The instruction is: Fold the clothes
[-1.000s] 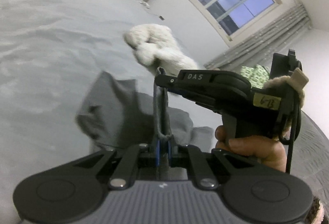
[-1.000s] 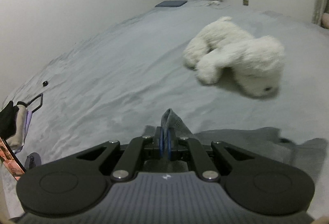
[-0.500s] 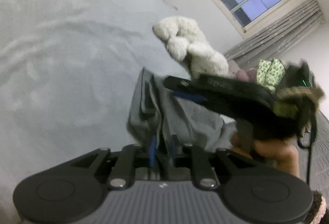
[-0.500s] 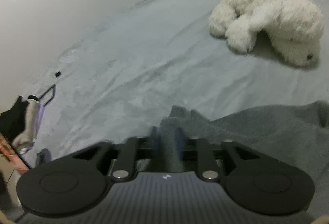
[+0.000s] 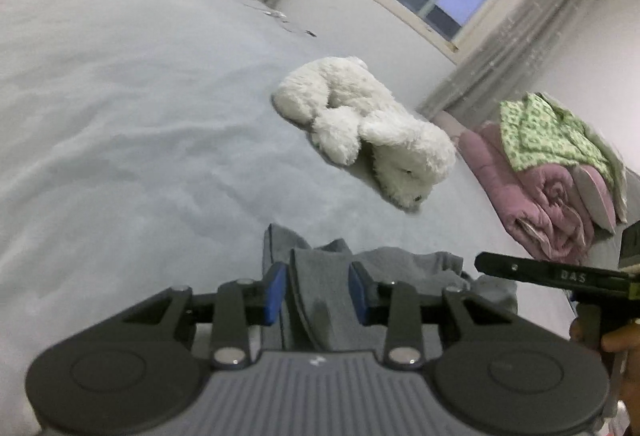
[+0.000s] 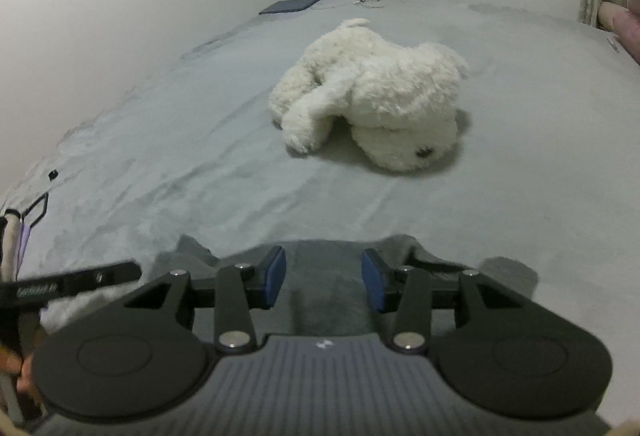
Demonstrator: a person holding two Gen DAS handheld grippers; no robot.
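The grey garment (image 6: pixel 332 276) runs beneath the right gripper's (image 6: pixel 324 278) body; the pink bedding (image 6: pixel 628 24) is cut off by the picture's right edge.

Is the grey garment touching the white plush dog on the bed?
Apart. The right wrist view shows a bare strip of bed sheet between the grey garment and the white plush dog.

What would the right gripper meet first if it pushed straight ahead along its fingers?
Most likely the grey garment lying between the open fingers of the right gripper; past its edge comes bare grey bedsheet, then the white plush toy farther on. Depth is hard to judge here.
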